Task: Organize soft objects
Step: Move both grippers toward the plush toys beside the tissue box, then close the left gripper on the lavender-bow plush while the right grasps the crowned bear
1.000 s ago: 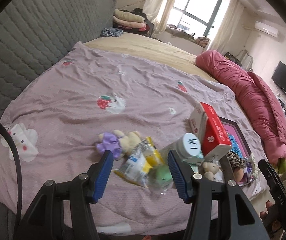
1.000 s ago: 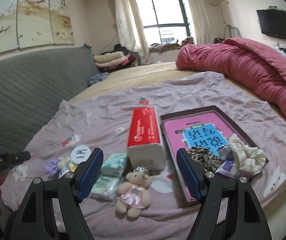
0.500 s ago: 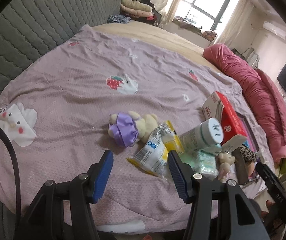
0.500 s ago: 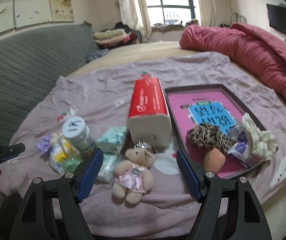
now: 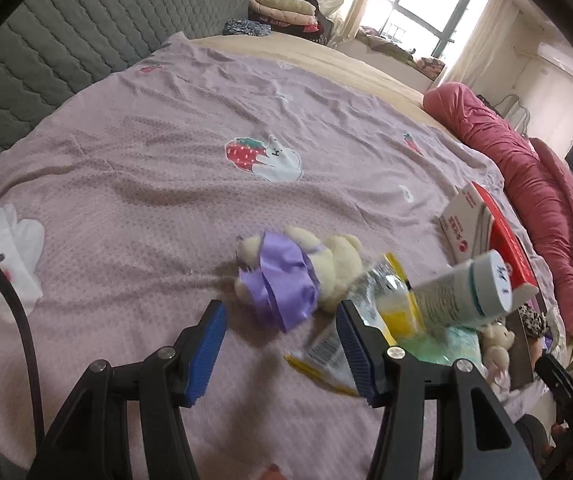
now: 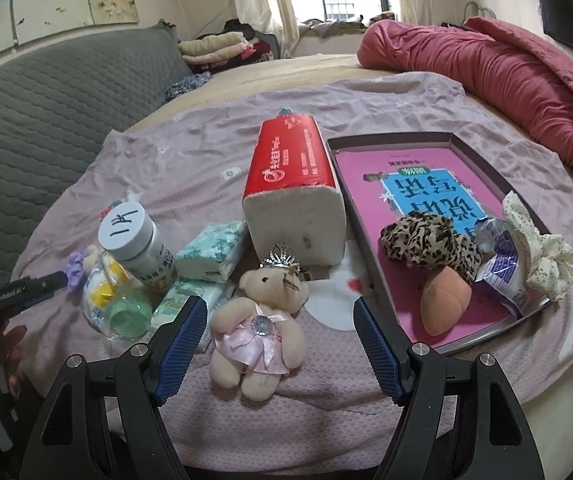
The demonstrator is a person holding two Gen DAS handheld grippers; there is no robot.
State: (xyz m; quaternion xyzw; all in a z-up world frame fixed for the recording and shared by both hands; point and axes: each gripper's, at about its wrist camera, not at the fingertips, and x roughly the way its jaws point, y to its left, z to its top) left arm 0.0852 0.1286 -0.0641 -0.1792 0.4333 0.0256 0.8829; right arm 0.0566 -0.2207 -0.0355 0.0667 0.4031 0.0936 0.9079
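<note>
Two grippers are shown with jaws apart and empty. The left gripper (image 5: 280, 344) is aimed at a plush bear in a satiny purple dress (image 5: 294, 276), lying at twelve o'clock on the knitted mauve bedspread (image 5: 146, 160). The right gripper (image 6: 280, 344) frames a fuzzy bear in pink (image 6: 260, 320); the rectangular tray (image 6: 498, 184) lies at two o'clock, holding a leopard-print scrunchie (image 6: 430, 242).

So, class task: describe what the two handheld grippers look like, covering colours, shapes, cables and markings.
Both match: the left gripper and right gripper have black angular arms fixed with silver screws and jaws faced with blue ribbed pads. A black cable curves beside the left one. Seen from the right wrist view, the left gripper carries small white lettering, too blurred to read.
</note>
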